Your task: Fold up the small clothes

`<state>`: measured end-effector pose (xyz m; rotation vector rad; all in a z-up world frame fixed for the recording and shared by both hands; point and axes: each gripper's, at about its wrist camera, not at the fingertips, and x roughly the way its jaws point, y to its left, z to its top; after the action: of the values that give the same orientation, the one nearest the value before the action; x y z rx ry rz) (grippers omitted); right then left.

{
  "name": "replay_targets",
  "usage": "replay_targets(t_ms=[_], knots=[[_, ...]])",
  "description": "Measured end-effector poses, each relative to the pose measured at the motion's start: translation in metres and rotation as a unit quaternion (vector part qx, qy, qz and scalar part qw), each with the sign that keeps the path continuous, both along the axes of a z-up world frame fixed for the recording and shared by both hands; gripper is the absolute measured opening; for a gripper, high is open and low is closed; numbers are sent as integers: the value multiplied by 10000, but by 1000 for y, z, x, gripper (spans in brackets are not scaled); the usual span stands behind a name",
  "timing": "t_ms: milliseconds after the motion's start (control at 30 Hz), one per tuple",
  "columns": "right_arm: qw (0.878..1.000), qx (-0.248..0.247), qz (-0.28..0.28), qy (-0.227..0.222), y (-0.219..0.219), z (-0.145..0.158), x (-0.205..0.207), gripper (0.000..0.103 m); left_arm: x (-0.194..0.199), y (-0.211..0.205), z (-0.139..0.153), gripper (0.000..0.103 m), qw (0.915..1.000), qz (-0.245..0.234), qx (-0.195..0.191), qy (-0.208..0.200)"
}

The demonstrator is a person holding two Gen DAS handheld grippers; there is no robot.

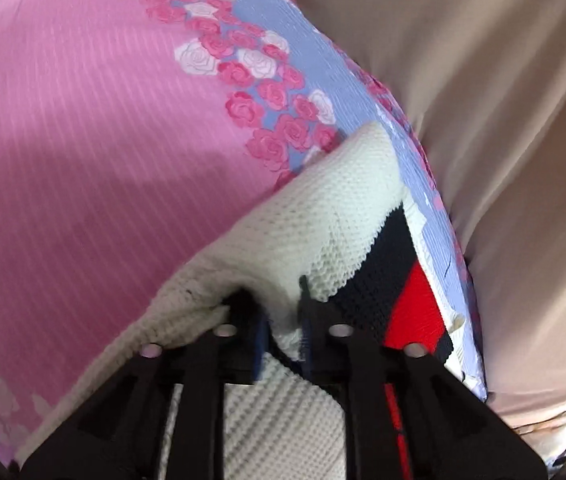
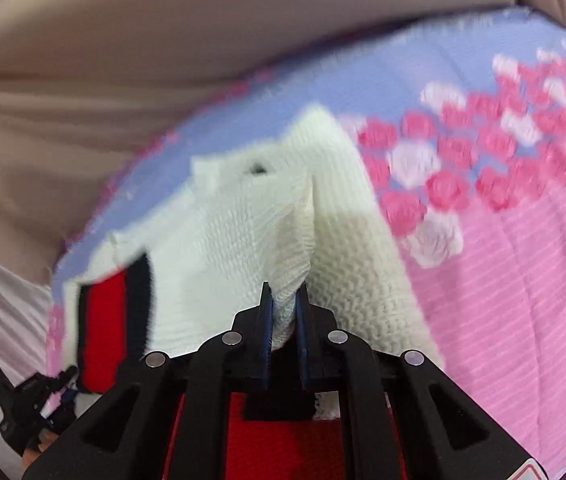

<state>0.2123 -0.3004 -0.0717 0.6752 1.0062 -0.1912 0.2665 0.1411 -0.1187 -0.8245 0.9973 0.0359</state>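
Observation:
A small cream knit sweater (image 1: 323, 208) with a navy and red striped band (image 1: 411, 300) lies on a pink and lilac rose-print bedsheet (image 1: 83, 120). My left gripper (image 1: 281, 300) is shut on a pinched fold of the cream knit. In the right wrist view the sweater (image 2: 243, 220) is lifted into a ridge and my right gripper (image 2: 283, 296) is shut on that fold. The red and navy band (image 2: 111, 312) hangs at the left. The left gripper (image 2: 31, 404) shows at the lower left, at the sweater's edge.
A beige fabric surface (image 1: 503, 100) runs along the far edge of the bedsheet, also in the right wrist view (image 2: 163, 40). The pink striped part of the sheet (image 2: 523, 300) spreads to the right of the sweater.

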Motion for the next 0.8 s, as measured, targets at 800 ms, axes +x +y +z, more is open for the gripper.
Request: replay_targets(t_ms=[800], knots=[[9946,-569,858,108,59,15,59,0,-5,5,1,11,9993,-362,-25,-5]])
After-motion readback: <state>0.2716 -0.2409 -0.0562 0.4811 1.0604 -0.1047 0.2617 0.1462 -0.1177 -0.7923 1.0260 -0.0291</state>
